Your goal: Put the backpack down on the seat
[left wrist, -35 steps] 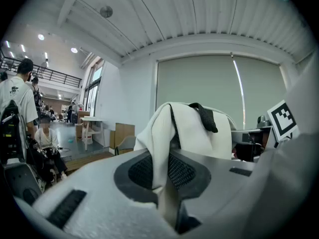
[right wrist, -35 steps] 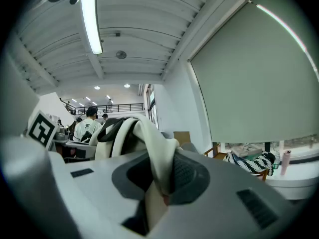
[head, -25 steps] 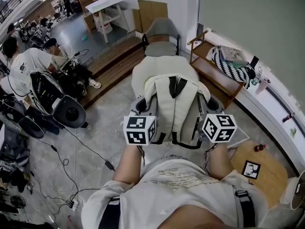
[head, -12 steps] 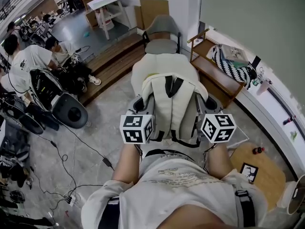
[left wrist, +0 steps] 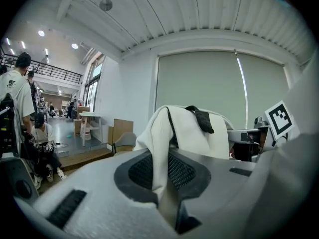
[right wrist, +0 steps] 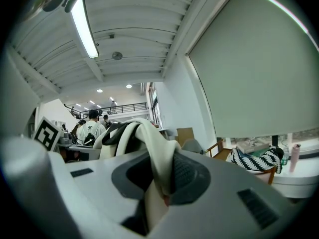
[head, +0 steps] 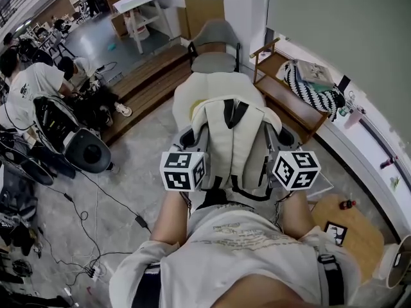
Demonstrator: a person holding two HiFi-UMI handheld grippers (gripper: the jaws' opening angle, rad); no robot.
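A cream backpack [head: 232, 140] with black straps hangs upright in front of me, its back panel facing me, just ahead of a cream padded seat [head: 204, 90]. My left gripper [head: 191, 141] is shut on the cream fabric at the pack's left side, and in the left gripper view that fabric [left wrist: 160, 148] runs down between the jaws. My right gripper [head: 280, 140] is shut on the pack's right side, where a cream fold [right wrist: 155, 156] is pinched. The pack's bottom is hidden behind my arms and the marker cubes.
Behind the seat stands a grey chair [head: 216, 46]. At the right, a wooden shelf [head: 282, 94] holds a black-and-white striped bag [head: 316, 90]. A round wooden table [head: 354, 231] is at the lower right. People, black gear [head: 77, 140] and floor cables [head: 96, 204] are at the left.
Both grippers keep hold of the backpack and have drifted only slightly in the picture. The people at the left have shifted a little.
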